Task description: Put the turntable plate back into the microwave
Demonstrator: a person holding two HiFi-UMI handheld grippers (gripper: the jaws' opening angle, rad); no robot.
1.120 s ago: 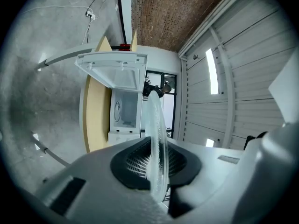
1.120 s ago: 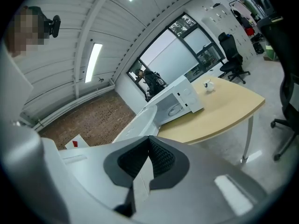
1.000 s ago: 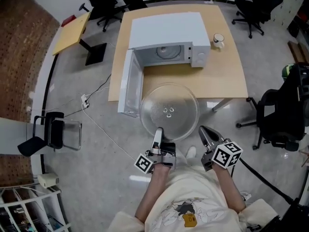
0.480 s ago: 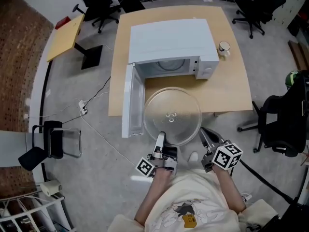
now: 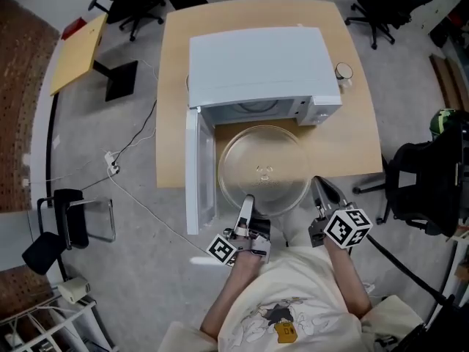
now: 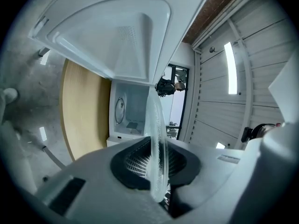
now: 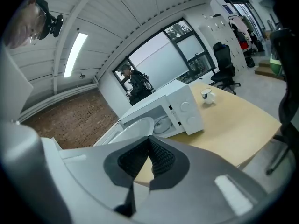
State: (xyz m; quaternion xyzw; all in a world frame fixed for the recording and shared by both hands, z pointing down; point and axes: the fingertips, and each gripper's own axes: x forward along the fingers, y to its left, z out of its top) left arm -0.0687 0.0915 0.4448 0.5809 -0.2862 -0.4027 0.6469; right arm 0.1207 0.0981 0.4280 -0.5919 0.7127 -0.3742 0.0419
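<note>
Head view: glass turntable plate [image 5: 264, 169] lies flat and level, round so no long axis, hanging over the front part of the table [image 5: 363, 127] just before the open microwave [image 5: 256, 64], not inside it; far rim near the cavity mouth, near rim past the table edge. Microwave door [image 5: 192, 173] swung open at the plate's left. Left gripper [image 5: 247, 204] clamped on the plate's near rim, forearm straight out from the body, pointing at the microwave. Right gripper [image 5: 321, 189] just beside the plate's near-right rim, not holding it, jaws together, also pointing forward. Count: one plate, one microwave, one mug [image 5: 342, 70] on the table right of the microwave, two grippers. Left gripper view: plate [image 6: 154, 120] seen edge-on as a thin upright glass line, pinched between the two pads of the left gripper [image 6: 159, 164]; door [image 6: 117, 36] above, cavity [image 6: 131, 111] dead ahead. Right gripper view: right gripper [image 7: 148, 157] jaws meet, nothing between; microwave [image 7: 180, 108], mug [image 7: 207, 95] and table [image 7: 233, 125] ahead.
</note>
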